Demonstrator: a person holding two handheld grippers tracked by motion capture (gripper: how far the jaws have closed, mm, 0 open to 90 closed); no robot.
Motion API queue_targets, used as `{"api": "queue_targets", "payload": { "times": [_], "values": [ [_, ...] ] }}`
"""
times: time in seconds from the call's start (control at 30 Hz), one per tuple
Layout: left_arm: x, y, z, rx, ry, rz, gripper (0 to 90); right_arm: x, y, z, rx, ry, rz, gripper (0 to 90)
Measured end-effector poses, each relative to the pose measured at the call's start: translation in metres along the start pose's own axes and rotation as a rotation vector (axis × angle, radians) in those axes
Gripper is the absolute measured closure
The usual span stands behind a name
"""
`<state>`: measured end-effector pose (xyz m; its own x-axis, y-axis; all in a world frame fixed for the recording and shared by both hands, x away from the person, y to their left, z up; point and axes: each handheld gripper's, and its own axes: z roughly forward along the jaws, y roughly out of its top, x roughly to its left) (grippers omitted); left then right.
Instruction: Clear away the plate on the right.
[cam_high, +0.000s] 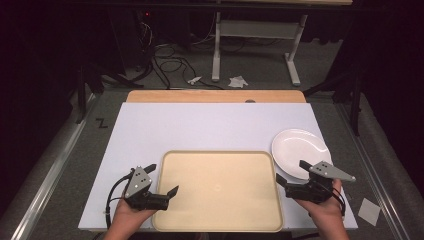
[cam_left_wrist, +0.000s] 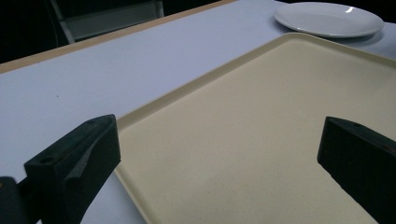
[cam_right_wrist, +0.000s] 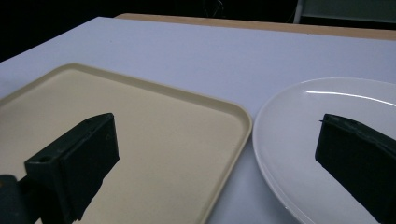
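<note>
A beige tray (cam_high: 220, 210) lies empty at the near middle of the white table. A white plate (cam_high: 295, 145) rests just right of its far corner, also bare. My left gripper (cam_high: 161, 178) is open at the tray's left rim, one jaw over the tray (cam_left_wrist: 280, 116), the other over the table. My right gripper (cam_high: 291, 171) is open at the tray's right edge, its jaws spanning the tray rim (cam_right_wrist: 224, 154) and the plate (cam_right_wrist: 299, 140). The plate (cam_left_wrist: 327, 18) lies far off in the left gripper view. Neither gripper holds anything.
The white tabletop (cam_high: 200, 125) stretches bare beyond the tray to a wooden back edge (cam_high: 215, 96). Past it, the floor holds cables (cam_high: 165, 62), crumpled paper (cam_high: 238, 81) and a table stand (cam_high: 216, 55). A paper scrap (cam_high: 369, 211) lies right of the table.
</note>
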<state>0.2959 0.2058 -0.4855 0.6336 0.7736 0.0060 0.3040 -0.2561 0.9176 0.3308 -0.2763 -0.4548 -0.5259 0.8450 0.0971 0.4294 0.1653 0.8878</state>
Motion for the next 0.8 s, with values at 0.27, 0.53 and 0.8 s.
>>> {"api": "queue_targets", "payload": {
  "times": [0.27,0.53,0.8],
  "values": [
    [0.002,0.002,0.000,-0.008,0.000,-0.009,0.4,-0.015,-0.003,-0.008,-0.001,-0.055,0.022,0.2],
    [0.006,0.002,0.001,-0.003,0.006,-0.022,0.5,-0.031,-0.007,-0.016,-0.007,-0.096,0.049,0.2],
    [0.008,0.003,0.002,-0.008,0.008,-0.028,0.5,-0.050,-0.015,-0.026,-0.016,-0.145,0.103,0.2]
  ]
}}
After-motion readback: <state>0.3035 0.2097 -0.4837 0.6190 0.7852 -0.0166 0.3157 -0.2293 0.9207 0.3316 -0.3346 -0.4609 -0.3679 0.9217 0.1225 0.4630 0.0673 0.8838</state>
